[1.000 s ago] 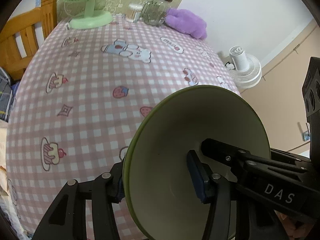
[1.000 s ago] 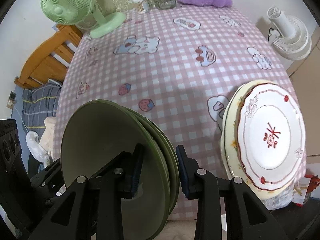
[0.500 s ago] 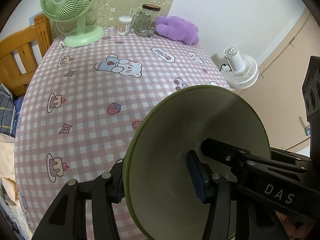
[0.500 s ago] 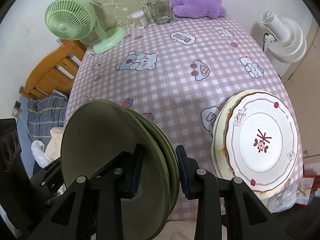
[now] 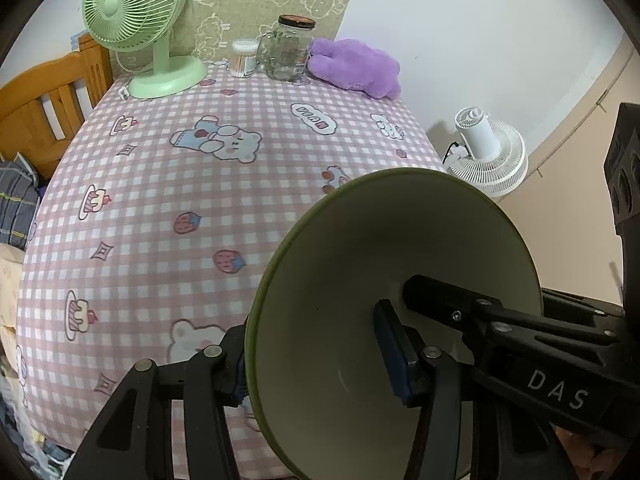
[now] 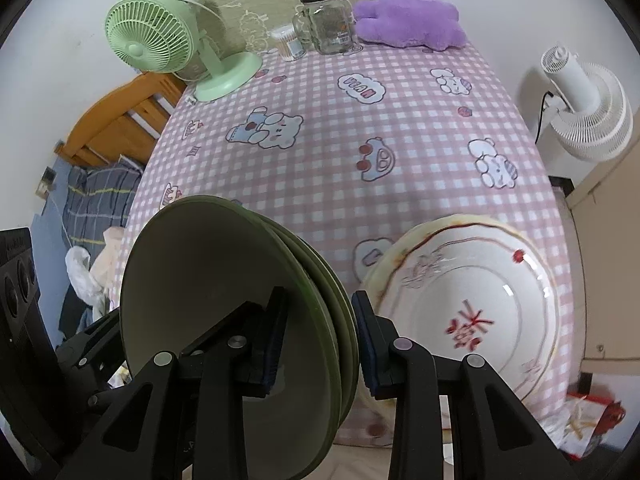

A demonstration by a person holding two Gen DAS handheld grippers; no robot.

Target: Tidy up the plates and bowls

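Pink checked tablecloth (image 5: 168, 208) with cartoon bears covers the whole table, and the far edge is where the clutter got pushed: a green desk fan (image 5: 136, 20), a glass jar (image 5: 288, 50) and a purple plush (image 5: 356, 66), leaving the middle free for dishes.

From the left wrist camera, the left gripper (image 5: 316, 354) is pinching the rim of the green bowls (image 5: 400, 280), one pad inside and one outside. The other gripper's finger reaches into the same bowl from the right, so it's a two-handed carry, probably because a nested stack on edge wants to tip.

From the right wrist camera, the right gripper (image 6: 320, 336) is clamped across the rims, and you can count maybe three bowls nested together, though the edges blur so I wouldn't swear to it. They hang tilted above the table's near edge. Just right of them sits a stack of white plates with red flowers (image 6: 472, 308), flat on the cloth near the corner, so I'd guess the bowls get parked beside it.
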